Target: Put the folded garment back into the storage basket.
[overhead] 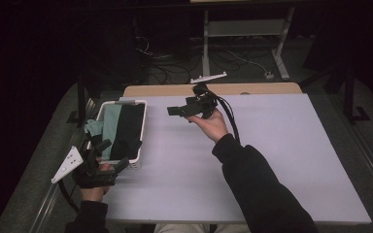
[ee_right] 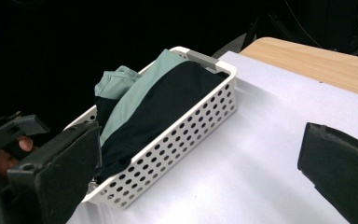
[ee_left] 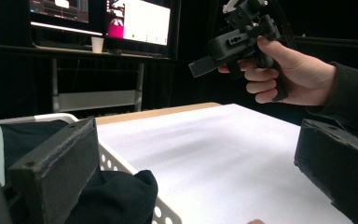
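Observation:
A white perforated basket (overhead: 144, 127) stands at the table's left edge, holding a black cloth (overhead: 127, 128) and a teal cloth (overhead: 109, 124) folded side by side. My left gripper (overhead: 114, 154) is at the basket's near corner, jaws wide open and empty. In the left gripper view, the gripper (ee_left: 196, 154) looks past the basket rim (ee_left: 121, 163) and black cloth (ee_left: 116, 196). A hand holds my right gripper (overhead: 174, 111) above the table's far middle, pointing towards the basket. In the right gripper view, that gripper (ee_right: 200, 154) stands open and empty, facing the basket (ee_right: 186, 130).
The white tabletop (overhead: 272, 155) stretches right of the basket, with a wooden strip (overhead: 252, 89) along its far edge. Cables and desk legs (overhead: 281, 53) lie on the floor beyond. Monitors (ee_left: 137, 21) and a cup (ee_left: 97, 44) stand on a desk behind.

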A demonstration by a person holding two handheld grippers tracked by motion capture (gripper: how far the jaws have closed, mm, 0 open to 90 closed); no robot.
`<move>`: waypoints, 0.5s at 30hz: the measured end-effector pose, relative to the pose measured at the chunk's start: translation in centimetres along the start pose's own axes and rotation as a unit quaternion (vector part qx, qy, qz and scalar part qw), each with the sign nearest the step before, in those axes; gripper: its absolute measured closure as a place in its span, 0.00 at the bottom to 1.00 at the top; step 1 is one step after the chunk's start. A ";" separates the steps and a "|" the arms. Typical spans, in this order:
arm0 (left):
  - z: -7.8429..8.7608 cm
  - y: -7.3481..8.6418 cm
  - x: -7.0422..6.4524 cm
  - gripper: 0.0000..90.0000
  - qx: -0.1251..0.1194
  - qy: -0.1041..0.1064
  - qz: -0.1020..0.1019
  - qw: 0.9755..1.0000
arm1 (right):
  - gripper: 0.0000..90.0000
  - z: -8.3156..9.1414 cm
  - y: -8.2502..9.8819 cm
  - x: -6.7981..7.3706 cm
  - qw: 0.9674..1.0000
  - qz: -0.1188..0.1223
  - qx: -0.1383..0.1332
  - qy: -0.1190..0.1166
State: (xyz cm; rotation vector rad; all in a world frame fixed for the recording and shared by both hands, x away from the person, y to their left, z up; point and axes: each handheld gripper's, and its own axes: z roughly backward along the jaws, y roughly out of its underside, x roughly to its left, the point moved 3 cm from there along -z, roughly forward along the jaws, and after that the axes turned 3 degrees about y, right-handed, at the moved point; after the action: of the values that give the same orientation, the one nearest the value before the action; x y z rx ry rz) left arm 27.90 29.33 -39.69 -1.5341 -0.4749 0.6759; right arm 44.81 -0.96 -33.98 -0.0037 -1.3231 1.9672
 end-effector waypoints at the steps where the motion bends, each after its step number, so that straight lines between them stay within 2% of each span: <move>1: 0.0 0.0 0.0 0.00 0.000 0.000 0.000 1.000 | 0.00 0.2 0.1 -0.1 1.000 0.000 0.000 0.002; 15: 0.0 0.0 0.0 0.00 0.003 -0.001 -0.001 1.000 | 0.00 2.9 1.5 -1.9 1.000 -0.001 -0.015 0.018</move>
State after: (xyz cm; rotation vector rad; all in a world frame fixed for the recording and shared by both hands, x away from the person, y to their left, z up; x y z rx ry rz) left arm 27.92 29.29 -39.73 -1.5278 -0.4746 0.6769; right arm 44.20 -4.66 -34.57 -0.0523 -1.3273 1.9368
